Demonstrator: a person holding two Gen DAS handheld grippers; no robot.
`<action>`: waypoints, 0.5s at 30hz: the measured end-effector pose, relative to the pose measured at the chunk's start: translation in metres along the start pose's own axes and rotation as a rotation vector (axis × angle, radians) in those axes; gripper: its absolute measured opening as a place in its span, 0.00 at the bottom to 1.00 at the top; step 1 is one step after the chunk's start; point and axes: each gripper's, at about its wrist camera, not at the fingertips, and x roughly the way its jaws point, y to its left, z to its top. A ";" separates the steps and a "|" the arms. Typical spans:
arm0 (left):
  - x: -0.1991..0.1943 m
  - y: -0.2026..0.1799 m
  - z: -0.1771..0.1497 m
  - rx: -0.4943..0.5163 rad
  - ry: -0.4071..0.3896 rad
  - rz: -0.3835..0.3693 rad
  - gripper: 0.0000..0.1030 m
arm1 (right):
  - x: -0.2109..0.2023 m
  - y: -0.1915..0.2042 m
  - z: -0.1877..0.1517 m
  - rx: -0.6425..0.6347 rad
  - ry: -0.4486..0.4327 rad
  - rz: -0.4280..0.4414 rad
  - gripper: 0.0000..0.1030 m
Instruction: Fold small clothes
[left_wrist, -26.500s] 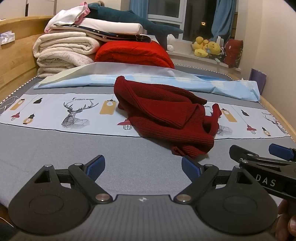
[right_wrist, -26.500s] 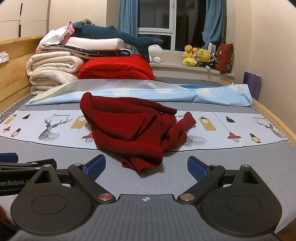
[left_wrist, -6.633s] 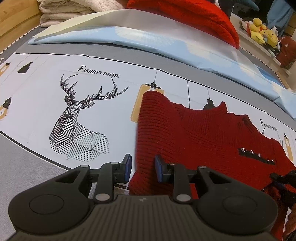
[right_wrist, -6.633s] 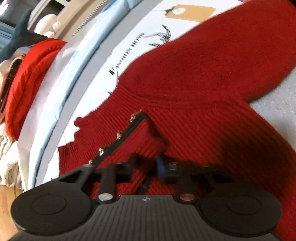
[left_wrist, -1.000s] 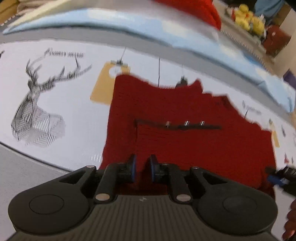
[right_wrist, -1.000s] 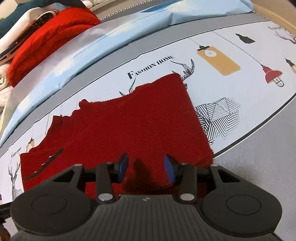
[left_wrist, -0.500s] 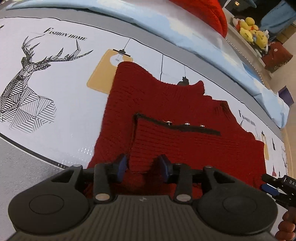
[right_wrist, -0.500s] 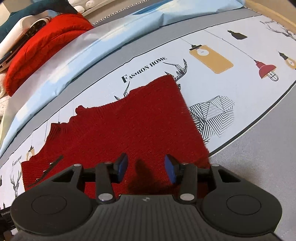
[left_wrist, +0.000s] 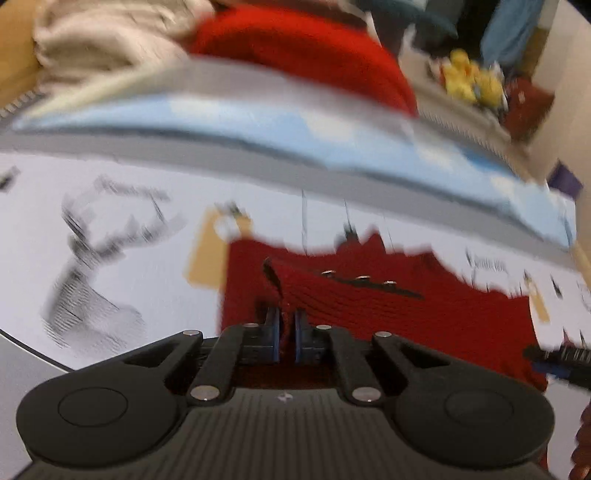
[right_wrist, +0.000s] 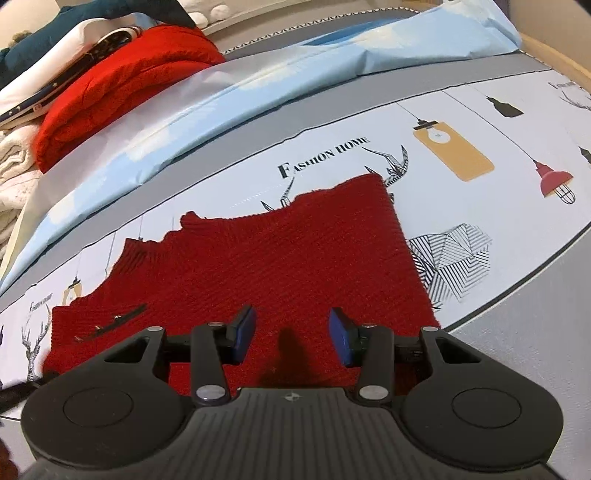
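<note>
A dark red knit sweater (right_wrist: 266, 266) lies spread on the printed white and grey bed cover (right_wrist: 480, 206). In the left wrist view the sweater (left_wrist: 406, 314) has a folded-over flap with small metal studs. My left gripper (left_wrist: 285, 338) is shut on the near left edge of that flap, lifting it a little. My right gripper (right_wrist: 291, 336) is open, its blue pads hovering just over the sweater's near right part. The right gripper's tip also shows at the right edge of the left wrist view (left_wrist: 554, 360).
A light blue sheet (right_wrist: 258, 85) lies folded across the bed behind the sweater. Stacked blankets with a bright red one (right_wrist: 122, 77) sit at the back left. Plush toys (left_wrist: 465, 77) sit on the windowsill. The bed's wooden edge (right_wrist: 554, 55) runs along the right.
My left gripper has closed on the sweater's flap edge and is moving, the view now blurred. My right gripper stays open over the sweater, almost unmoved.
</note>
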 end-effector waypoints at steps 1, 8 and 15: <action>-0.003 0.003 0.002 -0.005 -0.005 0.023 0.07 | 0.000 0.001 0.000 0.001 0.002 0.006 0.45; 0.035 0.024 -0.011 -0.085 0.207 0.052 0.13 | 0.015 -0.010 -0.006 0.052 0.069 -0.027 0.44; 0.017 0.001 -0.007 0.016 0.049 -0.019 0.13 | 0.024 -0.024 -0.004 0.087 0.079 -0.078 0.44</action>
